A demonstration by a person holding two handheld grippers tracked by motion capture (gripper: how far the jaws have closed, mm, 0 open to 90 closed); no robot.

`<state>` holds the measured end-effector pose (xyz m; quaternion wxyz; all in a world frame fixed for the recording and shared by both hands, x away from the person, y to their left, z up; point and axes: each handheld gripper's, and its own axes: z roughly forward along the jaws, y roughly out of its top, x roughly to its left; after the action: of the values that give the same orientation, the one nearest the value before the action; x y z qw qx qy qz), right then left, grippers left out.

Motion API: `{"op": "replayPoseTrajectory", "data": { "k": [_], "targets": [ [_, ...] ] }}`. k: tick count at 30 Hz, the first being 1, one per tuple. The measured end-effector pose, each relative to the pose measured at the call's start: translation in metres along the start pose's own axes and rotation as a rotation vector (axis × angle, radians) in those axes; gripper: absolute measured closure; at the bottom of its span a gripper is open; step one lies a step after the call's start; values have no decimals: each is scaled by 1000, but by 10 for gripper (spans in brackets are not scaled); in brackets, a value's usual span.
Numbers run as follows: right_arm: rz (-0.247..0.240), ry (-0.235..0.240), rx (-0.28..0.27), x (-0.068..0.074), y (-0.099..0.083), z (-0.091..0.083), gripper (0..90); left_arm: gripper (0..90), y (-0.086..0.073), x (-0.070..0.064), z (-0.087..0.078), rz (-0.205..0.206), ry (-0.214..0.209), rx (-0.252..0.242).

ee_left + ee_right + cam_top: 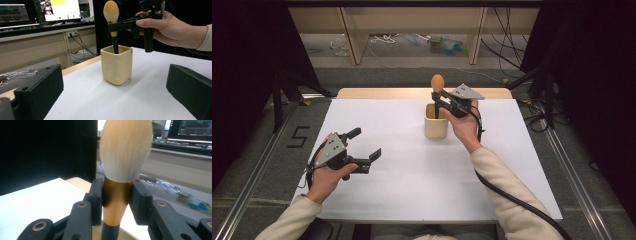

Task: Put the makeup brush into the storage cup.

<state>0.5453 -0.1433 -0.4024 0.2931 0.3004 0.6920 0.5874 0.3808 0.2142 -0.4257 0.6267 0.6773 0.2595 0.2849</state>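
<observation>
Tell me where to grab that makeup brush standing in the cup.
Grip the makeup brush on its gold collar just under the bristles, claw level, coming from the side. It stands upright in the cup, so only this upper part is exposed. The right claw holds it there.

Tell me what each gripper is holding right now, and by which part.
The right gripper is shut on the makeup brush, clamping its gold ferrule just below the bristles, with the handle down in the beige cup. The left gripper is open, holding nothing.

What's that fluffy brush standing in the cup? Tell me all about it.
The makeup brush stands upright, bristles up. It has a soft, rounded, peach-to-white head, a shiny gold collar and a dark handle whose lower end sits inside the cream cup. The right gripper has its jaws closed on the collar.
</observation>
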Motion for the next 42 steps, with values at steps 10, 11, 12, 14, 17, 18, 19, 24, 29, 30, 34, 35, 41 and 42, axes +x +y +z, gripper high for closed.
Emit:
{"op": "replayPoseTrajectory", "data": {
  "k": [10, 11, 12, 14, 17, 18, 19, 24, 29, 30, 34, 35, 41, 42],
  "targets": [
    [19, -4, 14, 0, -2, 0, 664, 7, 0, 0, 0, 1, 0, 0],
    [20, -1, 12, 0, -3, 0, 664, 7, 0, 0, 0, 0, 0, 0],
    [20, -2, 12, 0, -3, 0, 664, 7, 0, 0, 0, 0, 1, 0],
    [9, -3, 10, 0, -3, 0, 664, 7, 0, 0, 0, 1, 1, 2],
    [23, 2, 20, 1, -3, 0, 664, 7, 0, 0, 0, 0, 1, 1],
    [24, -1, 15, 1, -3, 0, 664, 7, 0, 0, 0, 0, 0, 1],
    [23, 2, 19, 1, -3, 0, 664, 7, 0, 0, 0, 0, 0, 1],
    [27, 2, 15, 1, -3, 1, 663, 7, 0, 0, 0, -2, 0, -1],
    [106, -12, 14, 0, 0, 0, 173, 7, 0, 0, 0, 0, -1, 0],
    [122, -7, 13, 0, 1, 0, 145, 7, 0, 0, 0, 0, -1, 0],
    [122, -25, 24, 0, 3, -1, 56, 8, 0, 0, 0, 0, -2, -2],
    [113, -28, 18, 0, 3, 0, 16, 8, 0, 0, 0, 0, 0, 0],
    [100, -40, 25, 1, 4, 0, 3, 8, 0, 0, 0, 2, 0, 1],
    [86, -60, 36, 1, 5, -1, 3, 8, 0, 0, 0, 0, -1, 0]
  ]
}}
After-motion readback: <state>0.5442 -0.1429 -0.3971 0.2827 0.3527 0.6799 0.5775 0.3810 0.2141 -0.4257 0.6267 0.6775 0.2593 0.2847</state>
